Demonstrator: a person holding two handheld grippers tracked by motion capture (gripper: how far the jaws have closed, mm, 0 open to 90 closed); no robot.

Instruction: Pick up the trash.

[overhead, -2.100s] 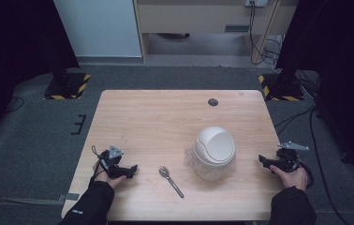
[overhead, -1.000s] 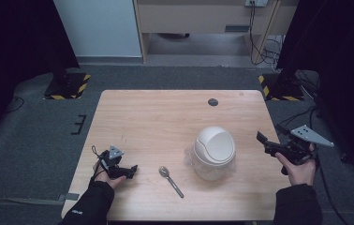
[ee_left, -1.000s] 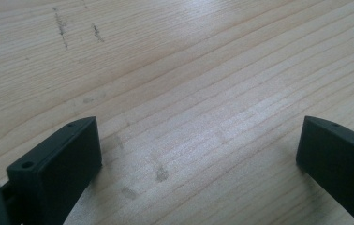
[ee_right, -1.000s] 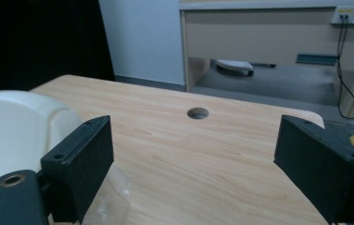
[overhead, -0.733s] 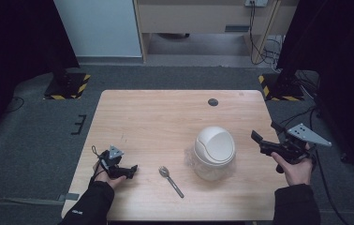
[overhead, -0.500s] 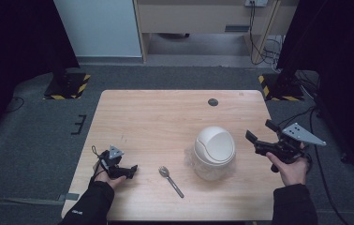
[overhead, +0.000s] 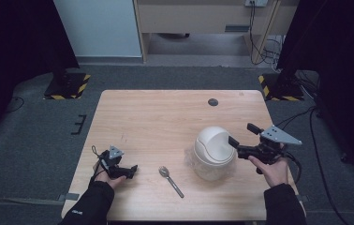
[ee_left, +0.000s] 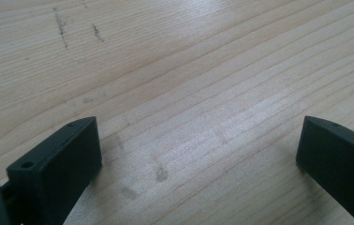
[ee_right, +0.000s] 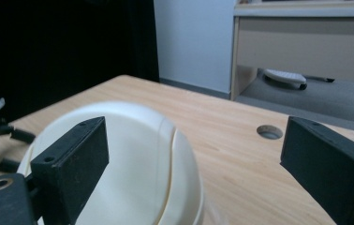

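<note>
On the tabletop (overhead: 165, 117) stands a white bin (overhead: 212, 152) (domed lid); the right gripper (overhead: 241, 139), fingers apart, approaches it. Next it should probably close around the lid. The left gripper (overhead: 130, 171) rests, fingers apart.

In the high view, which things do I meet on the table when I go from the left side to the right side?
Left gripper → spoon → white domed container → right gripper, its jaws open beside the container.
</note>
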